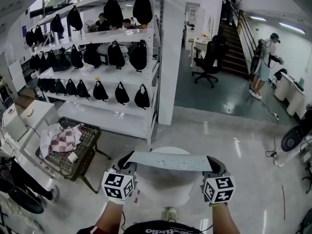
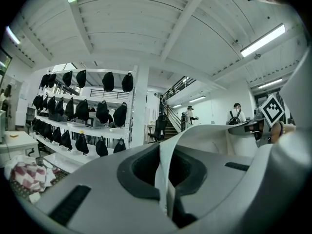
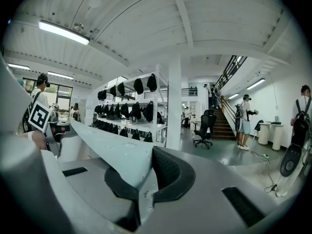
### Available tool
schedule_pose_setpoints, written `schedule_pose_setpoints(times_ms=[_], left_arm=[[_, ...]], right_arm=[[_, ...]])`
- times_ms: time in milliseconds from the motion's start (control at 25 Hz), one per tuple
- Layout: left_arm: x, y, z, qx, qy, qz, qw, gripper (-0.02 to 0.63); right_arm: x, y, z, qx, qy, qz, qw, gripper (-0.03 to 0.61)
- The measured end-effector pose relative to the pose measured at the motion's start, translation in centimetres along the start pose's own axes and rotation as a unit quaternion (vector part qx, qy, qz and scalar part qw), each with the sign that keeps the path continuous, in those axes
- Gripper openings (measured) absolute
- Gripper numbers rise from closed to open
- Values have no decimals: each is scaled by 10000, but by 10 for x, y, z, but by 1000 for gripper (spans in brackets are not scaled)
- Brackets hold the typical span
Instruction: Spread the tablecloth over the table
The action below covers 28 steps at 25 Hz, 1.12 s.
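Big workshop hall in the head view: grey floor, shelf rack (image 1: 112, 57) full of black bags, and right below us the round white worktop (image 1: 165, 186). Left tool (image 1: 127, 162) and right tool (image 1: 213, 164) are up at matching height. Each is clamped on an end of the tablecloth (image 1: 168, 161), which runs taut btwn them as a flat strip over the worktop. It's held wide & level, I'd say, so it can come down evenly.

Over to the left gripper view: left tool (image 2: 168, 184) is shut tight w/ the tablecloth (image 2: 209, 135) edge pinched in its pads, fabric sweeping off toward the other hand.

Right gripper view, same story: right tool (image 3: 144, 184) is closed on the tablecloth (image 3: 105, 145), sheet stretching away to the left.

Cloth isn't lying on the worktop yet, so the spreading looks barely begun. Next up is probably carrying it across and lowering.
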<state>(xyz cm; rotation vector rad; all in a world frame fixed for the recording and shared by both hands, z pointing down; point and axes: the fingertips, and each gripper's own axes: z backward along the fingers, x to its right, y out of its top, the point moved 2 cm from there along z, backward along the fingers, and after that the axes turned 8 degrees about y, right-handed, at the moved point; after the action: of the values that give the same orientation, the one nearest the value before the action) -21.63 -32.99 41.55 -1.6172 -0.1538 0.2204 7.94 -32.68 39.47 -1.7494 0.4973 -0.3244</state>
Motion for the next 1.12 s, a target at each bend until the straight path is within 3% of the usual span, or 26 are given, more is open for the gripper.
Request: schedule_pose_setpoints(times_ms=[1120], left_arm=[[-4,10,-118,-100,428,-48,9990,20]], right_arm=[[89,19,-109,41,438,-46,9990,28]])
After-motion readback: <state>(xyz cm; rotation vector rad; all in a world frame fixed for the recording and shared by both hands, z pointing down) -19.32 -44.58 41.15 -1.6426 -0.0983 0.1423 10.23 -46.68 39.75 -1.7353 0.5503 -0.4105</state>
